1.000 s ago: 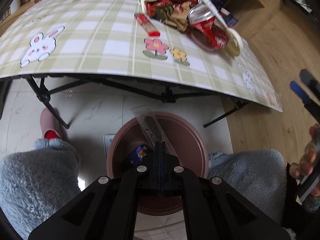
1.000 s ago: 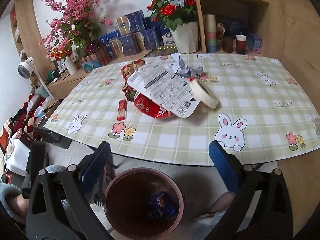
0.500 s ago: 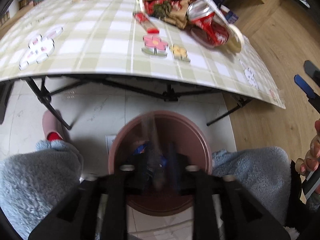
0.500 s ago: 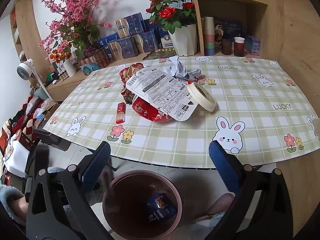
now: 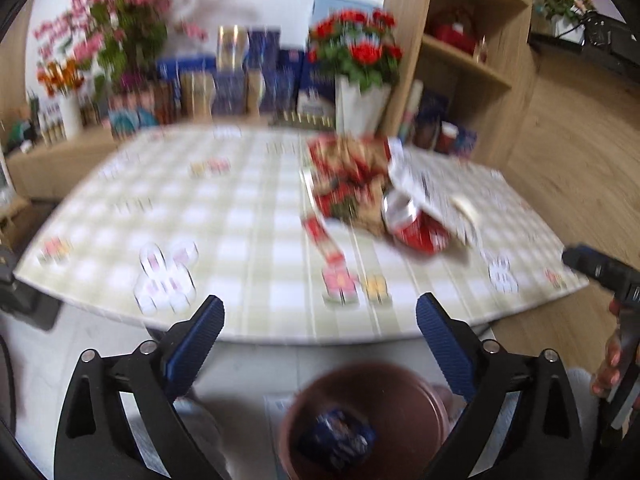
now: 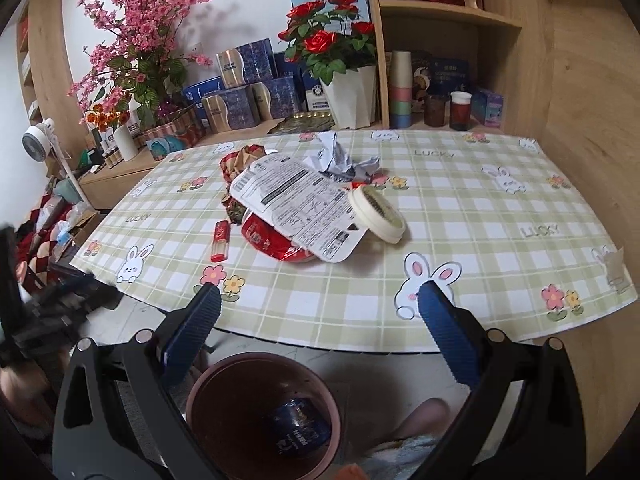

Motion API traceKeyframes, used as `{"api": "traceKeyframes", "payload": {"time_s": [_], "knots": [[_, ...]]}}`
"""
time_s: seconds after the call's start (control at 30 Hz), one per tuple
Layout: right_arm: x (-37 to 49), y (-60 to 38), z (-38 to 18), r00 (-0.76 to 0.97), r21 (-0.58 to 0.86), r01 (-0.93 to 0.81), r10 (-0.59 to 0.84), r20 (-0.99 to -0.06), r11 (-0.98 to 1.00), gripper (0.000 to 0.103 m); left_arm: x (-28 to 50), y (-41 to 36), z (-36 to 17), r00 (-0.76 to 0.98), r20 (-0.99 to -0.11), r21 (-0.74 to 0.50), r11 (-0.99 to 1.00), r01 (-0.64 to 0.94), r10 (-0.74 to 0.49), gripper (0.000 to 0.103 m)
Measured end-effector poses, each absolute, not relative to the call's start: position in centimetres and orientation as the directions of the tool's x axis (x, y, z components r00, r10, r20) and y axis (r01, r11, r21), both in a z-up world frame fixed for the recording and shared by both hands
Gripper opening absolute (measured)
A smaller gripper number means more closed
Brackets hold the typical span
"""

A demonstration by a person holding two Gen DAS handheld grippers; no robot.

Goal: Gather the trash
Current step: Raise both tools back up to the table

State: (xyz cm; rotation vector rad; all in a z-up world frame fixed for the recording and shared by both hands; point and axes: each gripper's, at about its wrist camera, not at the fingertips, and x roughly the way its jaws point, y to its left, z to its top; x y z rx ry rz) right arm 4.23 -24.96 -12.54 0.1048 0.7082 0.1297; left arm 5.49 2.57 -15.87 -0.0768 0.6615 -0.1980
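Observation:
A pile of trash lies on the checked table: a red bowl under a white printed lid, crumpled paper, a red-brown wrapper and a small red pack. The left wrist view shows the pile blurred. Below the table edge stands a brown bin with a blue wrapper inside. My left gripper hangs above the bin, its jaws opening with nothing between them. My right gripper is open and holds nothing, also over the bin.
A roll of tape leans on the lid. Flower pots, blue boxes and a wooden shelf stand behind the table. A person's legs in fluffy blue fabric flank the bin on the floor.
My left gripper let go of a long clear wrapper over the bin, spread its jaws wide, rose and tipped up towards the table. The right gripper hardly moved.

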Motion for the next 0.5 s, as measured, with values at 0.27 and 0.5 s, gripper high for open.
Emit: {"api": "traceKeyframes", "payload": {"time_s": [0.27, 0.5], "knots": [[4.8, -25.3, -12.2, 0.759, 0.109, -0.078, 0.130, -0.638, 0.991, 0.097, 6.3, 3.6, -11.8, 0.860, -0.484, -0.075, 0.987, 0.141, -0.159, 0.097], [5.3, -25.8, -12.3, 0.759, 0.083, -0.059, 0.099, -0.644, 0.995, 0.097, 7.6, 4.1, -10.6, 0.880, -0.449, -0.070, 0.988, 0.139, -0.156, 0.097]]}}
